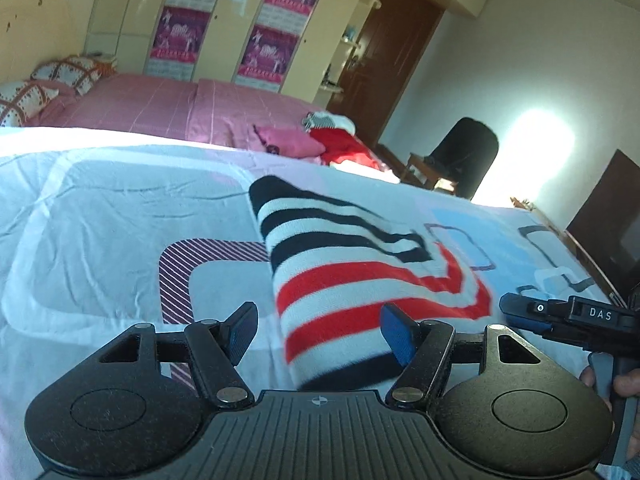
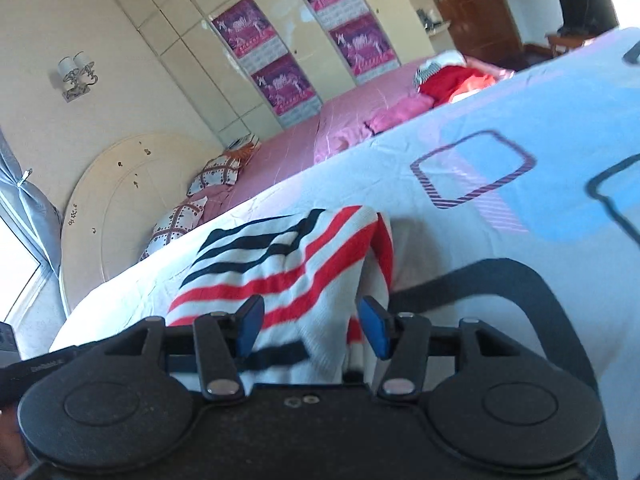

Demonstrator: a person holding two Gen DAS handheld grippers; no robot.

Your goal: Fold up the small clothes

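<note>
Your left gripper [image 1: 318,334] and right gripper [image 2: 311,326], both spread and empty, flank a folded, knit striped garment [image 1: 360,280] on the wrinkled bed sheet [image 1: 100,200].

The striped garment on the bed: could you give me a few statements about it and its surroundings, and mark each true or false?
1. The striped garment has red, white and dark stripes. True.
2. It lies on a plain green sheet. False: the bedspread under it is white with blue and purple square patterns.
3. The left gripper has its jaws apart. True.
4. The right gripper is clamped shut on a shoe. False: its jaws stand open, with the garment's fabric between them.
5. Red clothes lie on the farther pink bed. True.
</note>
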